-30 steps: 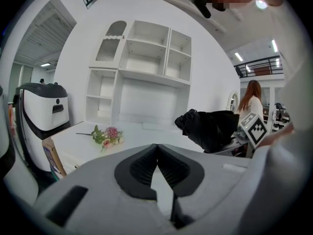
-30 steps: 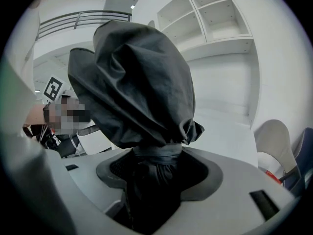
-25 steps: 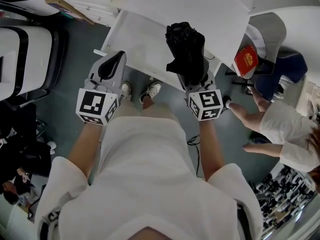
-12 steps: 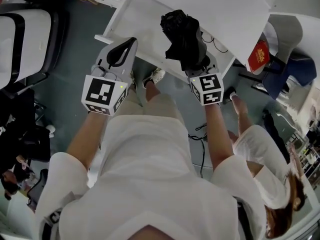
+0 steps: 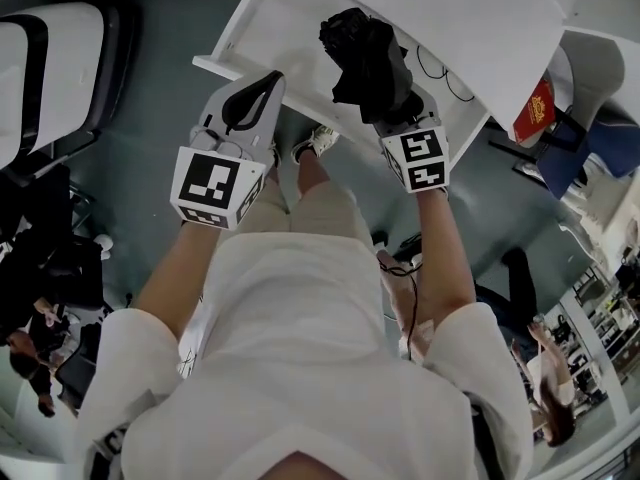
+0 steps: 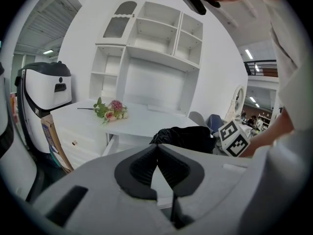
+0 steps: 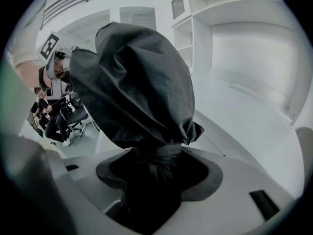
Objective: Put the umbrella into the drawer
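Big white desk with its drawer pulled out under the top. The folded black umbrella isn't in there yet. It sticks up out of the right gripper, bunched fabric end pointing away from the hand, and sits over the open drawer in the head view. That gripper's jaws are clamped round the narrow strapped part. The left gripper is empty, jaws pressed together, by the drawer's front edge. A small bunch of flowers lies on the desktop.
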Demonstrator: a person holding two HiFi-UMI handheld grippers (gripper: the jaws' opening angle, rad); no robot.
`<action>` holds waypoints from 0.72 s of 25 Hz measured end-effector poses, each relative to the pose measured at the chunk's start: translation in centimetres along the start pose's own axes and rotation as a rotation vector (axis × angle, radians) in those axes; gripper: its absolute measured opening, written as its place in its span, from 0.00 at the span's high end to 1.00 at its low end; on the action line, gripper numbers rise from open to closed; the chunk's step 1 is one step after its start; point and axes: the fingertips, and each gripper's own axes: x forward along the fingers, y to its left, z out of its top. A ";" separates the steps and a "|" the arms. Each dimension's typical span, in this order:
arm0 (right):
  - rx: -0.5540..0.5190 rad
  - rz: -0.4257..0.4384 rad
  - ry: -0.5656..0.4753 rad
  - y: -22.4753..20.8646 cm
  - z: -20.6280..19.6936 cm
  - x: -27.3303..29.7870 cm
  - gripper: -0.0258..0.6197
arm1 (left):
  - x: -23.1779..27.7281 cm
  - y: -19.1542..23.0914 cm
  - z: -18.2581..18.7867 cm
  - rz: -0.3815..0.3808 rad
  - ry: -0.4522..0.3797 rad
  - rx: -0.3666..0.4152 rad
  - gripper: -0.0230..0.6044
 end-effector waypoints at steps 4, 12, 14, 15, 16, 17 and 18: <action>-0.034 0.008 0.029 -0.2 -0.5 1.6 0.55 | 0.2 -0.1 -0.7 -0.006 0.010 -0.001 0.94; -0.041 0.040 0.055 0.1 -0.7 4.4 0.55 | 1.1 0.4 -1.8 -0.014 0.034 -0.027 0.94; -0.048 0.047 0.056 0.1 -0.8 5.0 0.55 | 1.4 0.5 -2.0 -0.011 0.036 -0.059 0.94; -0.049 0.051 0.062 0.1 -0.9 5.2 0.55 | 1.6 0.5 -2.1 -0.008 0.035 -0.075 0.94; -0.051 0.054 0.069 0.2 -1.0 5.4 0.55 | 1.7 0.5 -2.2 -0.005 0.034 -0.085 0.94; -0.055 0.056 0.076 0.2 -1.2 5.6 0.55 | 1.9 0.5 -2.3 -0.005 0.034 -0.091 0.94; -0.062 0.057 0.083 0.2 -1.4 5.9 0.55 | 2.0 0.5 -2.4 -0.006 0.033 -0.095 0.94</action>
